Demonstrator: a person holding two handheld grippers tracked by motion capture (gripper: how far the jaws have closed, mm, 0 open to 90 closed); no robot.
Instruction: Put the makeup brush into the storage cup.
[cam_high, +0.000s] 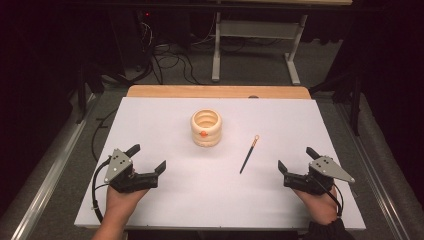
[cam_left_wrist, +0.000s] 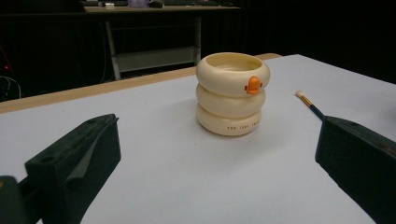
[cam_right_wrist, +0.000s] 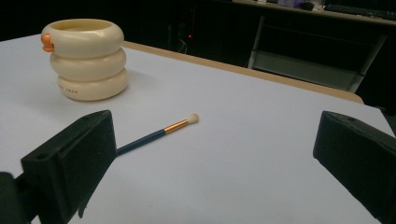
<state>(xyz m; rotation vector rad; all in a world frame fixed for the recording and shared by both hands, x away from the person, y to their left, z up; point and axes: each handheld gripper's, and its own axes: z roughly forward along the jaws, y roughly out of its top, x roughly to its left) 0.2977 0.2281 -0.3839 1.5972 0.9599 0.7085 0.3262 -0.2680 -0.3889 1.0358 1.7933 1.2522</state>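
A cream cup (cam_high: 205, 128) shaped like three stacked rings, with a small orange knob, stands upright near the middle of the white sheet (cam_high: 165, 200). A thin dark brush (cam_high: 249, 154) with a copper ferrule and pale tip lies flat to its right. My left gripper (cam_high: 148, 157) rests at the near left, jaws wide open and empty, looking at the cup (cam_left_wrist: 232, 93) and the brush tip (cam_left_wrist: 308, 102). My right gripper (cam_high: 296, 159) rests at the near right, open and empty; the brush (cam_right_wrist: 161, 133) lies just ahead of its left jaw, the cup (cam_right_wrist: 87, 58) farther back.
The white sheet covers a wooden table (cam_high: 218, 91) whose far edge shows as a tan strip. Beyond it stand a white-legged bench (cam_high: 256, 35) and loose cables (cam_high: 167, 62) on a grey floor. A metal rail (cam_high: 45, 180) runs along the left.
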